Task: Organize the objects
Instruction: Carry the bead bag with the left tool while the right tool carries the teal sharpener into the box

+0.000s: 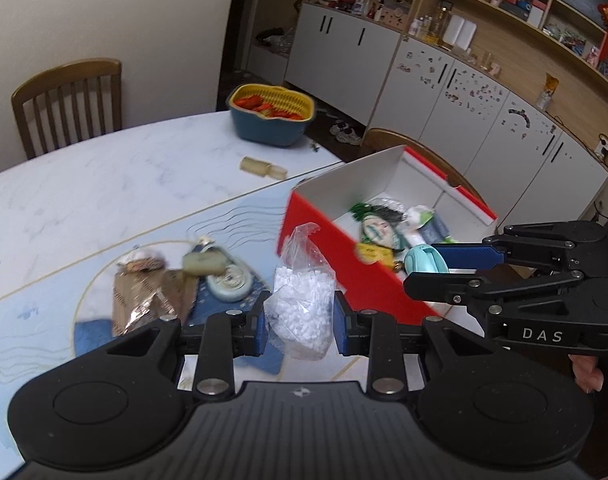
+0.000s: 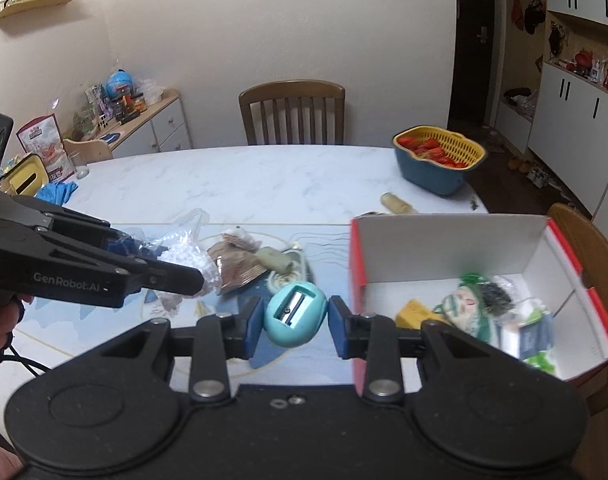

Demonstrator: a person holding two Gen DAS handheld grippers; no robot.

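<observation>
Our left tongs (image 1: 300,322) gripped a clear plastic bag of white pellets (image 1: 302,312) above the pale marble-patterned worktop (image 1: 104,188). Our right tongs (image 2: 295,322) clamped a teal egg-shaped pencil sharpener (image 2: 294,314) just beside the open red-and-white cardboard box (image 2: 444,248), which held what looked like blurred packets.

Right of both sets of jaws, the red box (image 2: 456,264) stands open-topped, its near red wall (image 1: 344,264) rising in the way and its floor crowded with small items. Left of the jaws, wrappers (image 1: 144,300) litter the table (image 2: 244,176); beyond them it lies bare.
</observation>
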